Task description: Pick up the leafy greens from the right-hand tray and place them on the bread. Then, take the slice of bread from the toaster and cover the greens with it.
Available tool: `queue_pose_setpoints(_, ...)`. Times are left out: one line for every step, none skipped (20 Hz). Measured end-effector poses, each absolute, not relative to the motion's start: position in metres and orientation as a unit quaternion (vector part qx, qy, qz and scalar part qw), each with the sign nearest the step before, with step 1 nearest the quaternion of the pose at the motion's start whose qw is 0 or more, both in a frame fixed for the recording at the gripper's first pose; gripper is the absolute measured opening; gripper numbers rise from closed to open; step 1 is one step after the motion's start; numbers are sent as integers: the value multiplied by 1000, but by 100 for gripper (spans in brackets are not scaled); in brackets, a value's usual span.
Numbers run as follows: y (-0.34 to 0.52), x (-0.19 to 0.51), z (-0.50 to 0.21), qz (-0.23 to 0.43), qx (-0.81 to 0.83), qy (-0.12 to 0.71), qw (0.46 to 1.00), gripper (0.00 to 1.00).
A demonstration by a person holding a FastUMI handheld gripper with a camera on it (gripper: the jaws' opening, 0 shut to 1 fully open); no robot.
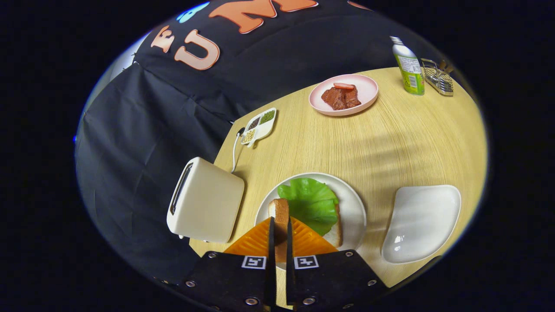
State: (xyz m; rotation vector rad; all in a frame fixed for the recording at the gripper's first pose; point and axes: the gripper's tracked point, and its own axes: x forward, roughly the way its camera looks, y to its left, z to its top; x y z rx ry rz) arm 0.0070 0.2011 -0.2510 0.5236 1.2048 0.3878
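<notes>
Gripper (281,225) pinching a slice of bread (279,212) edge-on, both fingers (256,240) pressed against its faces, slice upright between them. Held above the near rim of the white round plate (353,203). On that plate: lettuce leaf (310,201) lying over a second bread slice (334,234), crust showing at the leaf's right and near side. Held slice just left of the lettuce, not clearly touching it. Cream toaster (206,201) left of the plate, near the table edge, slot facing left, cord (234,151) running back toward a small divided dish of seeds and spices (259,125). White tray (422,223) right of the plate, nothing in it. Farther back on the wooden table (390,143): pink plate (366,93) with meat slices (340,97), green bottle (408,67), wire rack (438,78) just beside the bottle.
</notes>
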Motion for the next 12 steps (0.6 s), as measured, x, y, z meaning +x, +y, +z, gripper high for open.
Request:
queue_pose_setpoints(196, 8, -256, 173, 236, 556, 778, 9)
queue_pose_setpoints(191, 10, -259, 169, 229, 554, 782, 10)
queue_pose_setpoints(188, 10, -261, 166, 225, 553, 785, 11)
queue_pose_setpoints(187, 12, -262, 165, 223, 550, 788, 13)
queue_pose_setpoints(184, 13, -263, 164, 217, 547, 791, 15)
queue_pose_setpoints(181, 15, -264, 162, 209, 541, 798, 18)
queue_pose_setpoints(178, 17, -265, 161, 199, 535, 805, 20)
queue_pose_setpoints(174, 19, -264, 158, 191, 528, 813, 22)
queue_pose_setpoints(168, 23, -263, 151, 180, 519, 822, 23)
queue_pose_setpoints(163, 29, -260, 147, 173, 504, 833, 26)
queue_pose_setpoints(158, 34, -256, 143, 166, 490, 844, 27)
queue_pose_setpoints(152, 38, -251, 136, 161, 478, 853, 29)
